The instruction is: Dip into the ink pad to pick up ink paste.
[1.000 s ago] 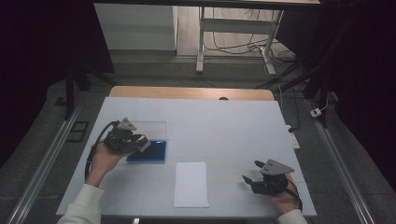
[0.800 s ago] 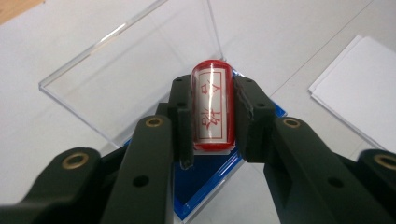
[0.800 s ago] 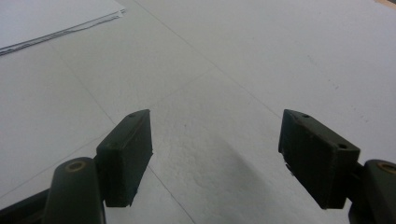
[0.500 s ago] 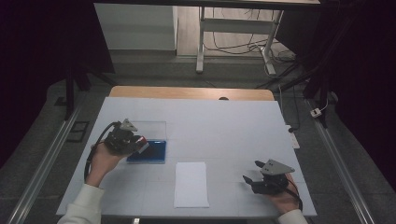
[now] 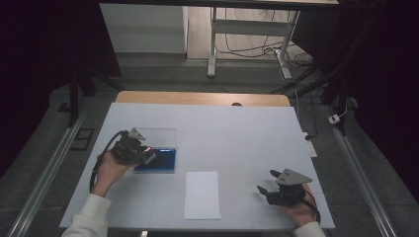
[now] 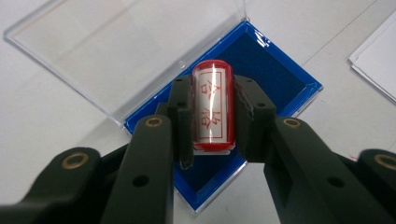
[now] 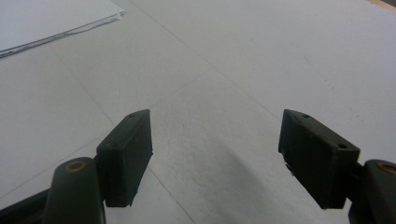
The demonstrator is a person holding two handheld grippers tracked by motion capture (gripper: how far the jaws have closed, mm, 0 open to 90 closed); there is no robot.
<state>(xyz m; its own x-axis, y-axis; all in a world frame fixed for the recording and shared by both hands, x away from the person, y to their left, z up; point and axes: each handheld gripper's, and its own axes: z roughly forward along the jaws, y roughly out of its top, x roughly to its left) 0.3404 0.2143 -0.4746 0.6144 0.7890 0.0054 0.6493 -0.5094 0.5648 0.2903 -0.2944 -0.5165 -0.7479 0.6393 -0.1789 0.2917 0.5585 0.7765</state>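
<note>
My left gripper [image 6: 212, 116] is shut on a red stamp [image 6: 213, 109] with a clear label and red characters, held over the blue ink pad [image 6: 275, 74]. The pad's clear lid [image 6: 112, 42] lies folded open behind it. From above, the left gripper [image 5: 148, 156] hovers at the left edge of the ink pad [image 5: 163, 160], left of centre on the table. My right gripper [image 5: 262, 190] rests near the front right of the table with its jaws wide apart; in its own view the right gripper [image 7: 215, 158] holds nothing, only bare white tabletop between its fingers [image 7: 126, 149].
A white sheet of paper [image 5: 202, 195] lies at the front middle of the white table [image 5: 237, 133], between the two hands; its corner shows as paper [image 7: 51, 21] in the right gripper view. A wooden strip [image 5: 197, 98] borders the table's far edge.
</note>
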